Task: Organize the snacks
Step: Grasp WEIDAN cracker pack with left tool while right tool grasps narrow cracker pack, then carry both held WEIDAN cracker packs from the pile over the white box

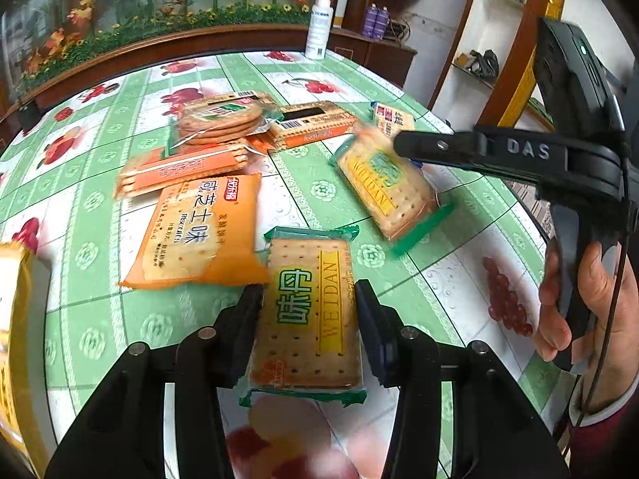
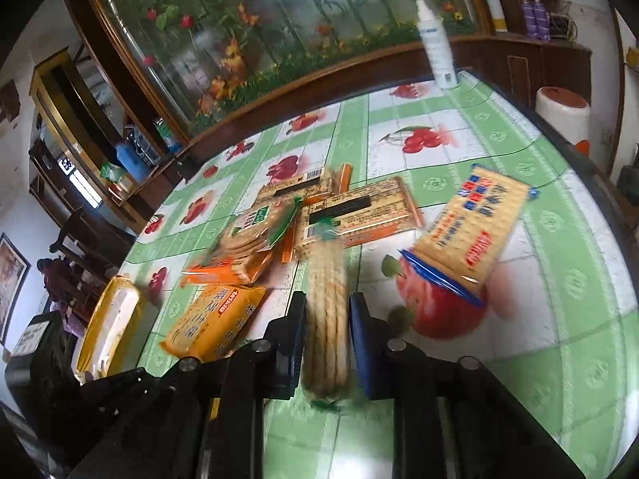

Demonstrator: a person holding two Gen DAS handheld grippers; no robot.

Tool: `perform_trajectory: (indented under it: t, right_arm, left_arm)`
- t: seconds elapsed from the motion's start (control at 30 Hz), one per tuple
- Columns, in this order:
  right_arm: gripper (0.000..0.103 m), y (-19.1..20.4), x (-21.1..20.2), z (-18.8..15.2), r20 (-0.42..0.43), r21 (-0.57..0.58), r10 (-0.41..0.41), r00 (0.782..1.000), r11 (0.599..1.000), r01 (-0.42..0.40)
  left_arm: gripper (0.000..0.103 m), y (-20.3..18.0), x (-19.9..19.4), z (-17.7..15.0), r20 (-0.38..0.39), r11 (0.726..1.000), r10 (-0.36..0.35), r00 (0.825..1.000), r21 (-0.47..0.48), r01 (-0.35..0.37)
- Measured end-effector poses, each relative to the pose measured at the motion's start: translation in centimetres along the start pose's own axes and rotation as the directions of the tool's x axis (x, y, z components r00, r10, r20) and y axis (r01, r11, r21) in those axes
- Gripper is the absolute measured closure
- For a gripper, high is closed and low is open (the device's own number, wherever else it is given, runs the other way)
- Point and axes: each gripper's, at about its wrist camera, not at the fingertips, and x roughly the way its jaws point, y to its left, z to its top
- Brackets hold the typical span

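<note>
My left gripper (image 1: 308, 293) is shut on a green-edged WEIDAN cracker pack (image 1: 307, 315), gripped by its sides. My right gripper (image 2: 326, 305) is shut on a second WEIDAN pack (image 2: 325, 319), seen edge-on; in the left wrist view that pack (image 1: 385, 183) hangs tilted above the table under the right gripper's finger (image 1: 439, 147). An orange biscuit pack (image 1: 197, 231) lies left of the left gripper. Behind it lies a pile of orange packs (image 1: 179, 169) and round crackers (image 1: 219, 119). A blue-edged cracker pack (image 2: 471, 235) lies at the right.
The table (image 1: 459, 279) has a green and white fruit-print cloth. A white spray bottle (image 1: 318, 26) stands at its far edge. A yellow container (image 2: 108, 323) sits at the left edge. A wooden cabinet with a flower panel (image 2: 279, 20) stands behind.
</note>
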Motion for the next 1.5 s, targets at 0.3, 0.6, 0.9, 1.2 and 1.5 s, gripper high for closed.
perform_trajectory:
  t: [0.3,0.6,0.9,1.2,1.5]
  right_arm:
    - [0.065,-0.4,-0.1,-1.6,-0.061,0.03,-0.021,0.998,0.999,0.022]
    - [0.04,4.5,5.7,-2.2,-0.125,-0.153,-0.277,0.953,0.954,0.258]
    - [0.053,4.4,4.4,-3.7,-0.075,-0.218,-0.262,0.962,0.946,0.24]
    - [0.053,7.1,-2.8,-3.6,0.043,-0.177,0.006,0.999,0.984,0.002]
    - [0.053,12.5,-5.3,-5.3,0.044,-0.238,0.167,0.985,0.959,-0.152]
  left_arm:
    - [0.058,0.1,-2.7,-2.1,0.041,0.998,0.004,0.999,-0.059,-0.001]
    - [0.058,0.7,-6.1,-3.1,0.129,0.993,0.042,0.991,-0.113,-0.027]
    - [0.058,2.7,-9.8,-4.0,0.223,0.979,0.106,0.969,-0.192,-0.063]
    - [0.058,3.5,-12.2,-4.8,0.261,0.955,0.241,0.935,-0.233,-0.181]
    - [0.058,4.7,-14.0,-6.5,0.259,0.918,0.356,0.898,-0.276,-0.284]
